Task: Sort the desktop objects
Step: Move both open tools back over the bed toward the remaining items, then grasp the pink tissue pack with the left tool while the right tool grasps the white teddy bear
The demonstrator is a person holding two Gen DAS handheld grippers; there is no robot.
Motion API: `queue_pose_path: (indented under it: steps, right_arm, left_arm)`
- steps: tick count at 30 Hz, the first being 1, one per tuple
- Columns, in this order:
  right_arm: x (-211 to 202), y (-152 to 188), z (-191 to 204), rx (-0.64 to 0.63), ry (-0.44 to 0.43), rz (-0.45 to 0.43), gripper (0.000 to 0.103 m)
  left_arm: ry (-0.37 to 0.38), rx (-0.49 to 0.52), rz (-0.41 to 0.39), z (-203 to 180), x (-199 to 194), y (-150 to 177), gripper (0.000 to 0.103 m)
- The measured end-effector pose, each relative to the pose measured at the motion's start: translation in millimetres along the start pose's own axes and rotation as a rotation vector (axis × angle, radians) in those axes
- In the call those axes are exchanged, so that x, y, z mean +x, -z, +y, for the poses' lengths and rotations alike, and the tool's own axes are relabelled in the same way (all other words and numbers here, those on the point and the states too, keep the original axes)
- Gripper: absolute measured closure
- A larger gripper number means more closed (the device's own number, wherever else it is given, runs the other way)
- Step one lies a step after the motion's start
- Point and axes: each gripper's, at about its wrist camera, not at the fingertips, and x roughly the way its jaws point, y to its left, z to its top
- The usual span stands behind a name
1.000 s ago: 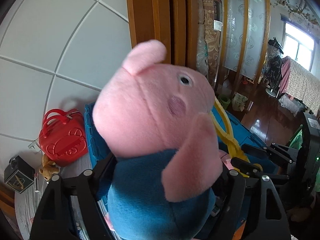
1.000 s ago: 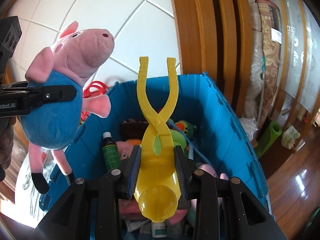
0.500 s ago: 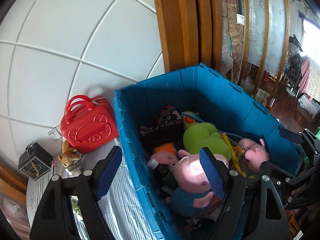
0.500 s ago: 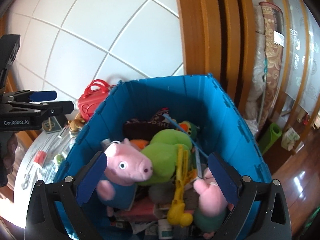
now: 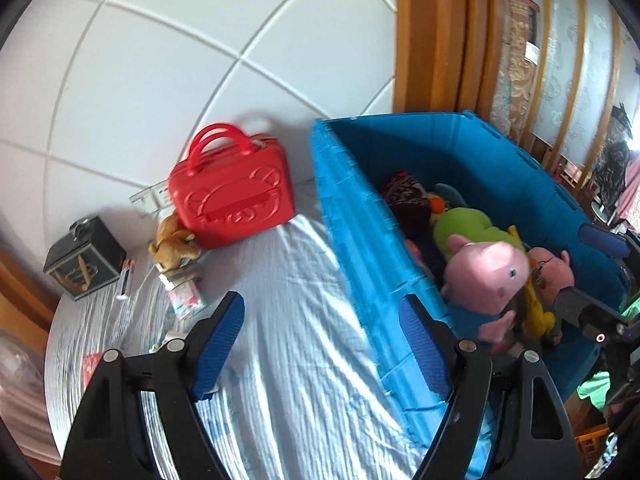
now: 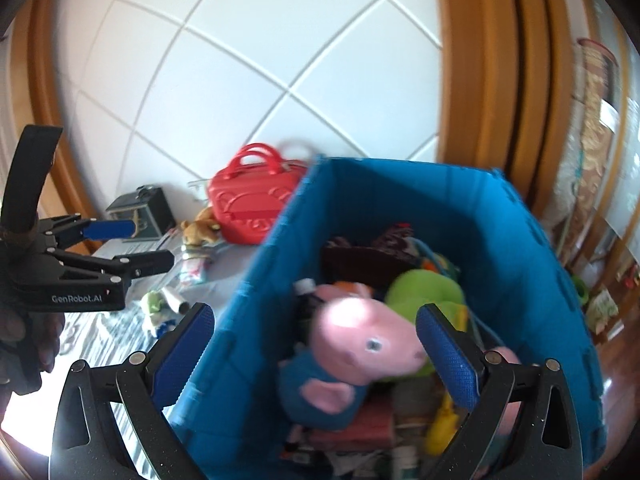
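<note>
A blue crate (image 5: 356, 216) (image 6: 520, 248) holds a pink pig plush in a blue shirt (image 5: 484, 276) (image 6: 360, 348), a green plush (image 5: 464, 222) (image 6: 424, 288), a second pink pig (image 5: 554, 270) and a yellow plastic tool (image 6: 444, 420). My left gripper (image 5: 320, 340) is open and empty, straddling the crate's left wall above the table. My right gripper (image 6: 316, 356) is open and empty over the crate. The left gripper also shows at the left of the right wrist view (image 6: 120, 244).
A red toy handbag (image 5: 230, 196) (image 6: 252, 204) stands against the wall left of the crate. A small brown plush (image 5: 172, 242), a dark box (image 5: 82, 256) and small packets (image 5: 184, 292) lie on the white cloth (image 5: 288, 320). Wooden door frames stand behind.
Both grippers let go of their loads: the pig plush and yellow tool now lie in the crate. Both grippers have since swung left, bringing the table and red bag into view.
</note>
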Motion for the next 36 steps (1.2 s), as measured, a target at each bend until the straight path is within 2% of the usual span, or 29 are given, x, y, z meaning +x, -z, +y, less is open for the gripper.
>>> queue_pose_path:
  steps: [5, 12, 16, 23, 24, 31, 36]
  right_arm:
    - [16.4, -12.9, 62.8, -0.053, -0.042, 0.01, 0.001]
    - [51.9, -20.3, 157.9, -0.124, -0.111, 0.044, 0.001]
    - [80.2, -10.7, 204.1, -0.15, -0.136, 0.085, 0.001]
    - [158.9, 24.2, 275.7, -0.2, -0.171, 0.183, 0.001]
    - [169.1, 30.7, 282.8, 0.049, 0.042, 0.157, 0.001]
    - [269.3, 54.8, 320.3, -0.006, 0.014, 0.27, 0.001]
    - [330.8, 67.2, 338.9, -0.087, -0.001, 0.345, 0.001]
  left_arm:
    - [-0.053, -0.065, 0.015, 72.2, -4.8, 32.4, 0.024]
    - [-0.108, -0.167, 0.087, 172.4, -3.4, 89.4, 0.024]
    - [-0.149, -0.218, 0.127, 228.4, 0.5, 123.5, 0.024]
    - [-0.225, -0.287, 0.191, 315.5, 19.6, 178.9, 0.024]
    - [-0.239, -0.292, 0.198, 327.3, 22.5, 186.2, 0.024]
    - [-0.296, -0.346, 0.28, 403.2, 66.9, 237.5, 0.024]
    - [-0.314, -0.397, 0.309, 452.1, 104.2, 266.1, 0.024]
